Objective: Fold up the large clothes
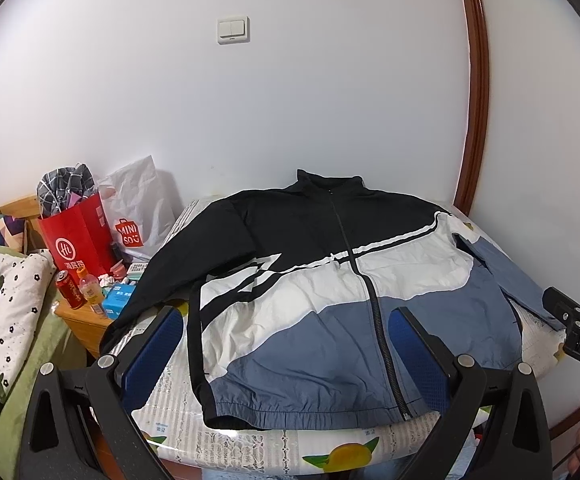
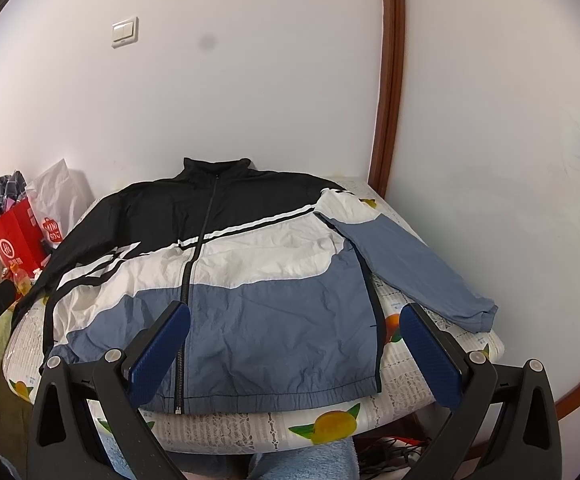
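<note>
Jacket lay flat, zipped, centre frame on table; left gripper & right gripper both gaped empty above hem. Best pinch sleeve cuff first, fold inward w/o dragging body

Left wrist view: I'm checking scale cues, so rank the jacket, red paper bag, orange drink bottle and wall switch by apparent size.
1. jacket
2. red paper bag
3. orange drink bottle and wall switch look alike; the switch is farther off, so unranked.
</note>
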Action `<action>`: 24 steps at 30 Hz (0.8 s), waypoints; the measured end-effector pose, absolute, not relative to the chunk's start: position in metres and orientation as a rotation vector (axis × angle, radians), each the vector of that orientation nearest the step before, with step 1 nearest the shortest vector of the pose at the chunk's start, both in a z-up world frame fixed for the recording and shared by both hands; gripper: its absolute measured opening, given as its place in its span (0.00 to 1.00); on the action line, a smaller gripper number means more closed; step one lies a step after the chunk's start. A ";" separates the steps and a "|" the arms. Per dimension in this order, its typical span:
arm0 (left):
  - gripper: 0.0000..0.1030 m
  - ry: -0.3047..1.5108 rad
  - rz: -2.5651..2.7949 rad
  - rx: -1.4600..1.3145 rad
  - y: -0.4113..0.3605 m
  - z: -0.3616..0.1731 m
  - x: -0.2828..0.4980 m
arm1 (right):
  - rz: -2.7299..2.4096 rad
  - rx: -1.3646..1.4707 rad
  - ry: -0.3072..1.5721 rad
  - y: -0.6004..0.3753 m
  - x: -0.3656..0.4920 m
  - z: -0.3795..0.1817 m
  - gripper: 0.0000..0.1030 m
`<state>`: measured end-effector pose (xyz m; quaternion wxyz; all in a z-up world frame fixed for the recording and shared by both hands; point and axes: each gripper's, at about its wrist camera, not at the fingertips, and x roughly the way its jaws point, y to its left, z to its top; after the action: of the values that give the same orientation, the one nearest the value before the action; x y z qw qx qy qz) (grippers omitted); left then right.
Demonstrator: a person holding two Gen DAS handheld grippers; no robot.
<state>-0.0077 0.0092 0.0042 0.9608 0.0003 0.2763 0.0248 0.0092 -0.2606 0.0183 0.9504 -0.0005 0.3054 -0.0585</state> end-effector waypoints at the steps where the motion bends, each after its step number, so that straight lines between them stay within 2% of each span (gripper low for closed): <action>1: 1.00 0.560 0.053 -0.001 0.010 0.004 -0.008 | -0.118 0.001 0.620 -0.261 0.009 0.018 1.00; 24: 1.00 0.570 0.045 -0.007 0.010 -0.001 0.003 | -0.144 0.009 0.600 -0.265 0.014 0.016 1.00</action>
<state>0.0032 0.0101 -0.0013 0.9594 -0.0034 0.2813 0.0223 0.0138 -0.2648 0.0158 0.9528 0.0042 0.2952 -0.0711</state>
